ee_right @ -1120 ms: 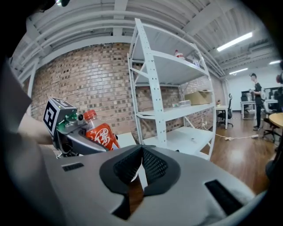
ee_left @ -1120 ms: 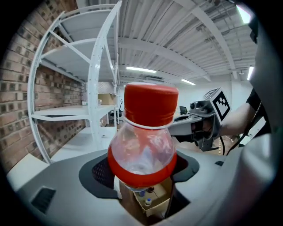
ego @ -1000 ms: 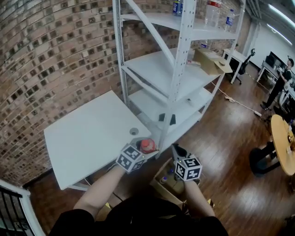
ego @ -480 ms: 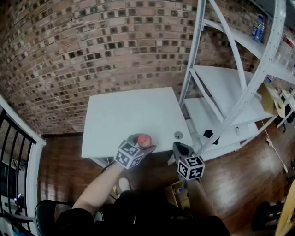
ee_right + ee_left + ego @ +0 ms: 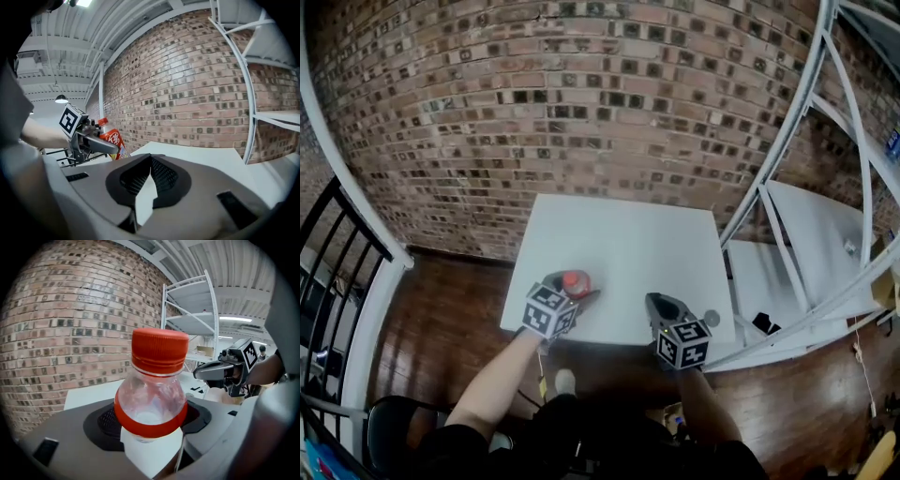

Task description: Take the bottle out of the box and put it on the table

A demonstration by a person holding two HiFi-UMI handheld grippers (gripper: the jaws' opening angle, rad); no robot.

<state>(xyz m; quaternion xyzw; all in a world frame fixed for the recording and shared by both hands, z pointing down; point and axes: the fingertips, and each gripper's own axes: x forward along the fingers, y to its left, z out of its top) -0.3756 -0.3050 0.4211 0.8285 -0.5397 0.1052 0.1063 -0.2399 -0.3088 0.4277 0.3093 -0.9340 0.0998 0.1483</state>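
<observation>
Left gripper (image 5: 569,292) was clamped on the bottle (image 5: 577,282) just under its red cap, holding it upright over the table's (image 5: 628,234) near edge, toward the near-left corner; right gripper (image 5: 661,306) was closed on nothing, over the near edge further right; brick wall (image 5: 581,112) ran behind the far edge; white shelf rack (image 5: 806,234) stood off right.

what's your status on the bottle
Left gripper shut on clear plastic bottle, red cap, at white table near edge. Right gripper shut, empty. Small grey disc at right corner, clear of it.
</observation>
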